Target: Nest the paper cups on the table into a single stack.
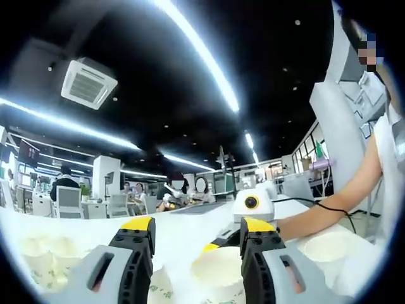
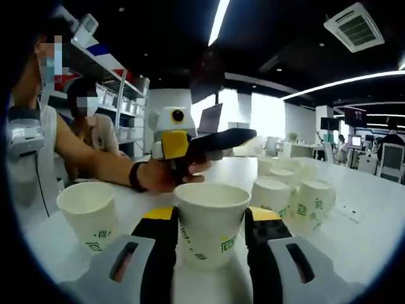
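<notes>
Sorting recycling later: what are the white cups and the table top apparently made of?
The cup between the right gripper fingers looks like matte white paper: thin rolled rim, printed green logo, no gloss. The cup beside it matches. The table looks like smooth white laminate with a slight sheen, though its core cannot be judged.

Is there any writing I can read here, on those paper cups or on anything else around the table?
No text can be read in either view.
Cup between the right claw's jaws: green square logo marks, no legible letters.
Cup beside it: the same green mark, too blurred.
Group of cups further back: green prints, too small.
Cups by the left claw: faint green print, unreadable.
</notes>
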